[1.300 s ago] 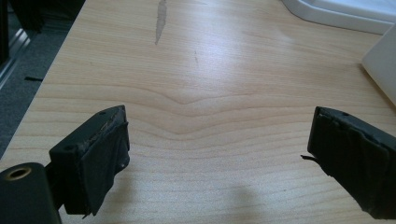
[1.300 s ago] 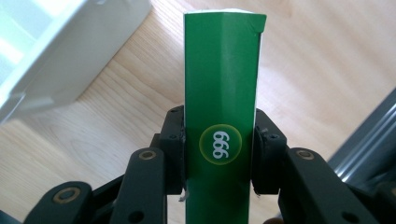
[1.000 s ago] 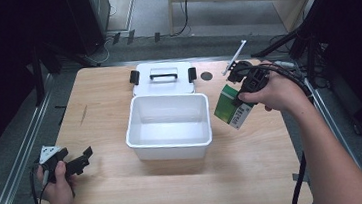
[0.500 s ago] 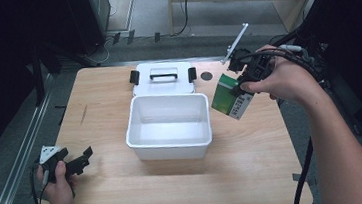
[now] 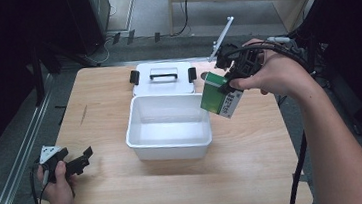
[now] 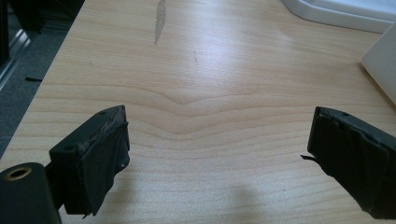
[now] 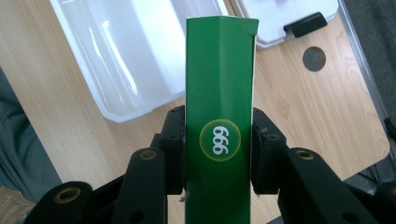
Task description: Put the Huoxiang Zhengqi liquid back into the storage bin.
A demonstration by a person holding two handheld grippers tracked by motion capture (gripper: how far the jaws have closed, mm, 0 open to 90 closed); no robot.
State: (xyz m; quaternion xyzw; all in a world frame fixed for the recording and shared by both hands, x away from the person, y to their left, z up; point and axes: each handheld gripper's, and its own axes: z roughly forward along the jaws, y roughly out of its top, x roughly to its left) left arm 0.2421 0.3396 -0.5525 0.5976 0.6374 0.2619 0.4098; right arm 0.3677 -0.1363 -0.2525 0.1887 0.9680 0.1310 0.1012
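the right gripper (image 5: 228, 84) is clamped on a green box (image 7: 219, 93), held in the air just beside the right rim of the white tub (image 5: 169, 128), whose lid (image 5: 162, 78) lies behind it. the left gripper (image 6: 219, 154) rests with jaws spread wide over bare table (image 6: 210, 70).

My left gripper (image 5: 77, 162) rests low at the near left, fingers (image 6: 93, 163) spread wide. My right gripper (image 5: 229, 79), raised, has its fingers (image 7: 170, 149) clamped.

Wooden table (image 5: 255, 160): white bin (image 5: 169, 128), lid (image 5: 162, 78).
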